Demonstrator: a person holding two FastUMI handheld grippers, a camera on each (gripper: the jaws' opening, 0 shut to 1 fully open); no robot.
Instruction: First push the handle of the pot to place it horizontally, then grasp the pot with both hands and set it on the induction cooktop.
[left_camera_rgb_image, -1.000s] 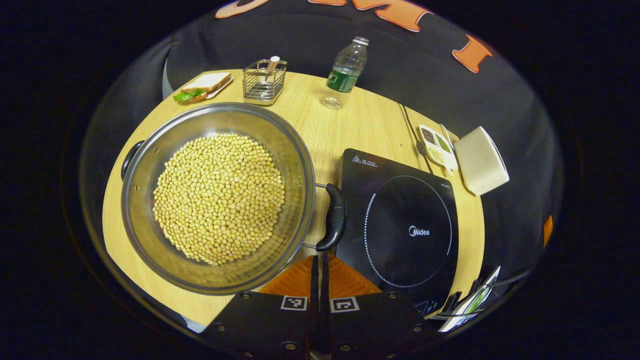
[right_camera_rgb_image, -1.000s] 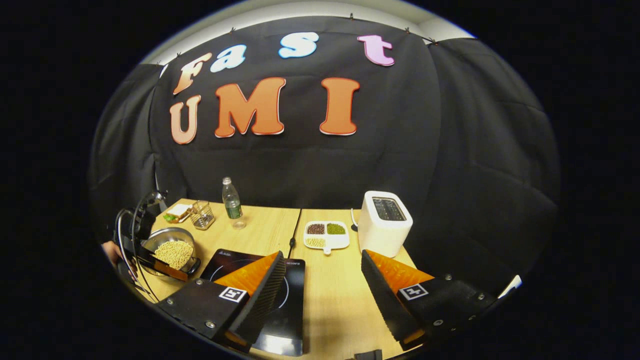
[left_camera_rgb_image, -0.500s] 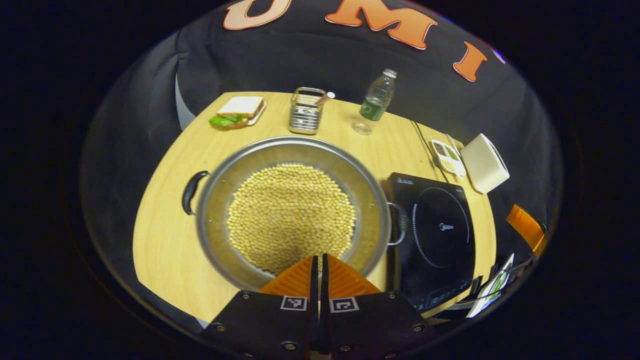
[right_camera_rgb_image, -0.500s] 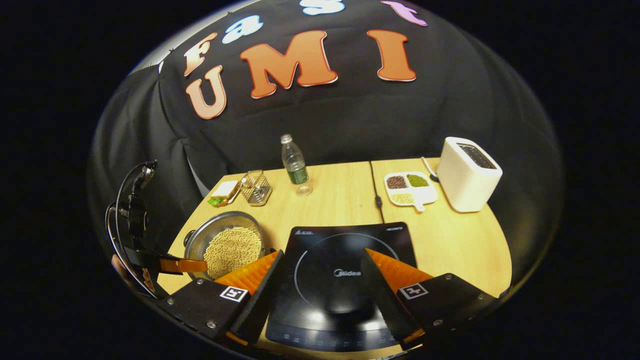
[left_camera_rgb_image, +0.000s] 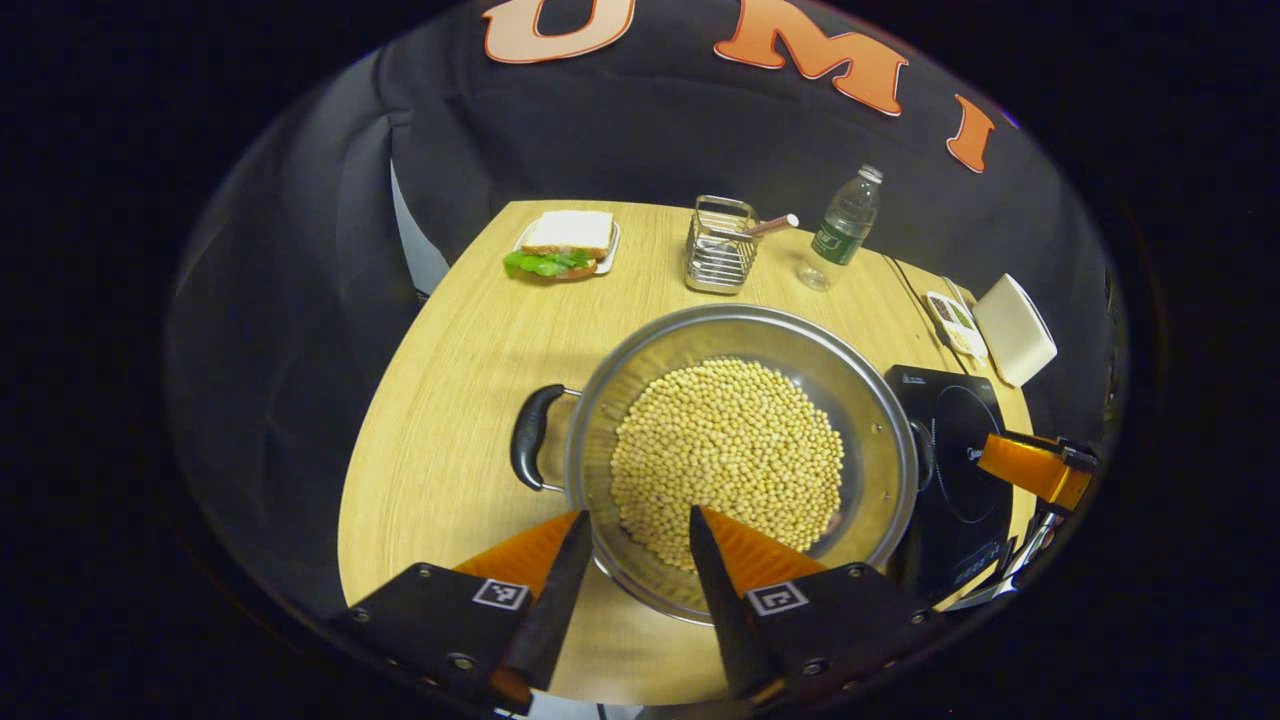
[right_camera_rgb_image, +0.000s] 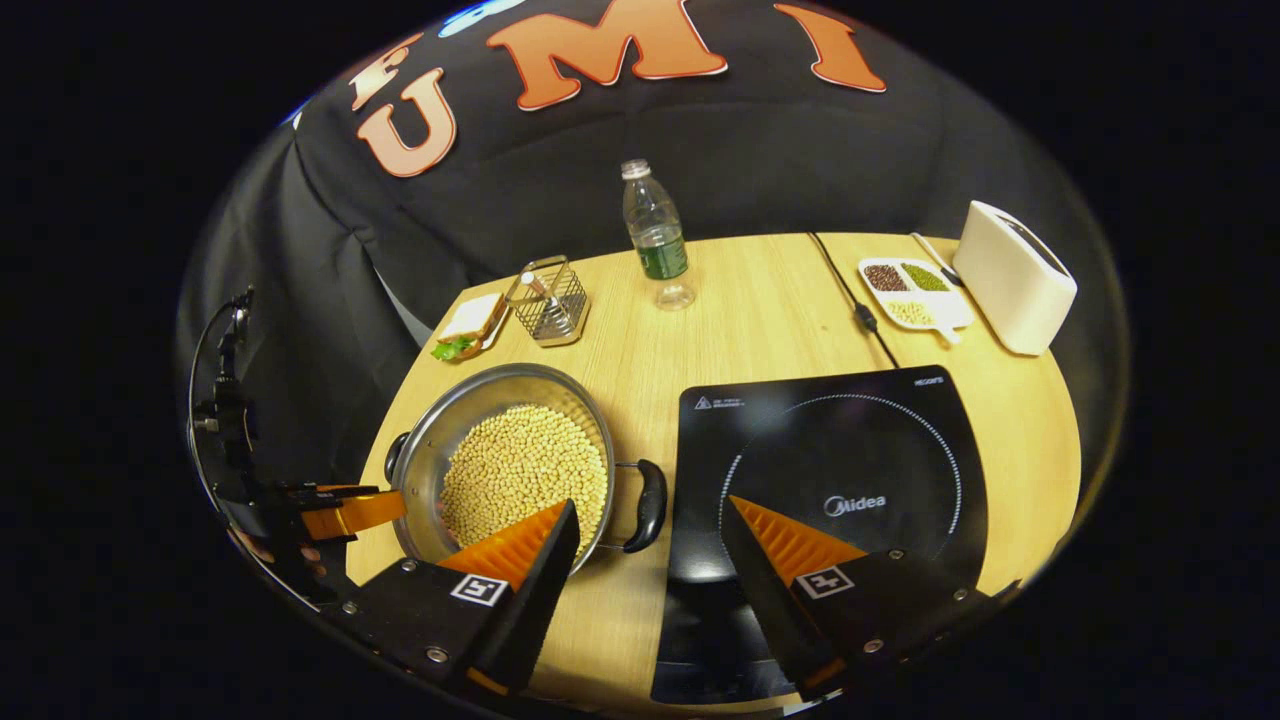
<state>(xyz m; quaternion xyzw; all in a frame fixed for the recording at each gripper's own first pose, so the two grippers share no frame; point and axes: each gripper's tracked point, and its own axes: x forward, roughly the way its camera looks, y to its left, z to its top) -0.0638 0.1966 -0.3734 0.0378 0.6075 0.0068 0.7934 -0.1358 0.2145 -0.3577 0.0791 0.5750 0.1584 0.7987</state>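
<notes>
Left gripper view is showing the left hand-held gripper (left_camera_rgb_image: 628, 545) hanging with fingers parted, empty, above the pot's (left_camera_rgb_image: 740, 455) near rim. The right hand-held gripper (right_camera_rgb_image: 648, 535) is gaping wide near the right handle (right_camera_rgb_image: 651, 503). Handles are lying left-right along the desk (right_camera_rgb_image: 760, 310), so pushing looks done; grasping and lifting onto the induction cooktop (right_camera_rgb_image: 840, 470) remain.

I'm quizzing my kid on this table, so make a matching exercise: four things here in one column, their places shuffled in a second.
1 pot
2 water bottle
3 toaster
4 sandwich

A far right corner
B left of the induction cooktop
C far edge, middle
D far left, beside the wire basket

Pairs: 1-B, 2-C, 3-A, 4-D
</notes>
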